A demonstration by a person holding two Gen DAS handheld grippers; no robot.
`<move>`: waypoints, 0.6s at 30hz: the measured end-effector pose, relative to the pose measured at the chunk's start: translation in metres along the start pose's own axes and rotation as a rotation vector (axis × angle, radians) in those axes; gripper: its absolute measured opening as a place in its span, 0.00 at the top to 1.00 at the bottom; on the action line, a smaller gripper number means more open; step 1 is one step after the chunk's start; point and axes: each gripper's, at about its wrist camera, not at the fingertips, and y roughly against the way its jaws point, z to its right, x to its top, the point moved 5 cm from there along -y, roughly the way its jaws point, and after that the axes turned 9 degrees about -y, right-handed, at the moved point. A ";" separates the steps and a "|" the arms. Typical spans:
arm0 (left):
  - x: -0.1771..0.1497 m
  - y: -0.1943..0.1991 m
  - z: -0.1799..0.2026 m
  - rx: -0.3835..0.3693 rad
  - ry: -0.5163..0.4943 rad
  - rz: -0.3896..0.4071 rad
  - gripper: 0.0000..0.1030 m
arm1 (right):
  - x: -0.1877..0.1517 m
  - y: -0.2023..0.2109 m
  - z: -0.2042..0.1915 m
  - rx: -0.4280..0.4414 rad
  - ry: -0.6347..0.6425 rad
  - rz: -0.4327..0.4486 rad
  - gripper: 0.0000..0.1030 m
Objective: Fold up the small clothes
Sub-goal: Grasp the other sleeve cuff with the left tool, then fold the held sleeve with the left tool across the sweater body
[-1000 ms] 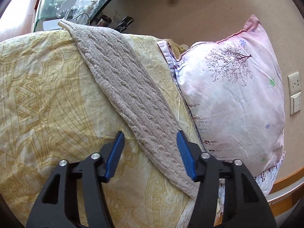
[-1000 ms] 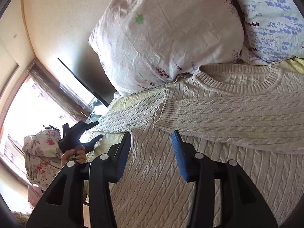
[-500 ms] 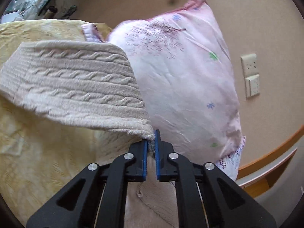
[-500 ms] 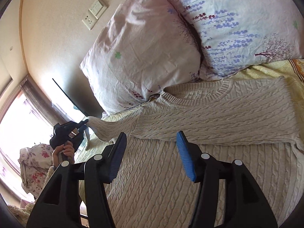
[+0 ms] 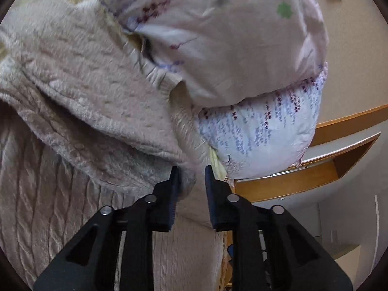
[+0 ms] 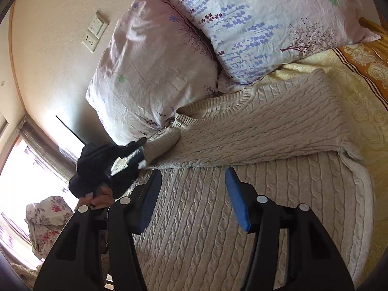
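Left wrist view showed the left gripper (image 5: 190, 177) with fingers opening, the sleeve cuff (image 5: 185, 181) loose between them and no longer pinched, near the pillows (image 5: 242, 48) at one o'clock. Right wrist view showed the sweater (image 6: 242, 206) spread on the bed (image 6: 363, 111), one sleeve (image 6: 266, 131) folded across the chest, the other sleeve just brought in at nine o'clock. The right gripper (image 6: 192, 189) hovered with fingers apart, empty. Body folds seemingly remained.

Beige cable-knit sweater (image 6: 218, 218) lies flat on the bed, collar against the pillows. 1 sleeve (image 6: 254, 131) is folded flat across the chest; the other sleeve (image 5: 97, 111) is draped over the body, cuff end raised.
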 end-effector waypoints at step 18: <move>0.035 0.046 -0.009 0.117 0.091 0.269 0.92 | 0.012 0.053 0.041 -0.016 -0.050 0.110 0.45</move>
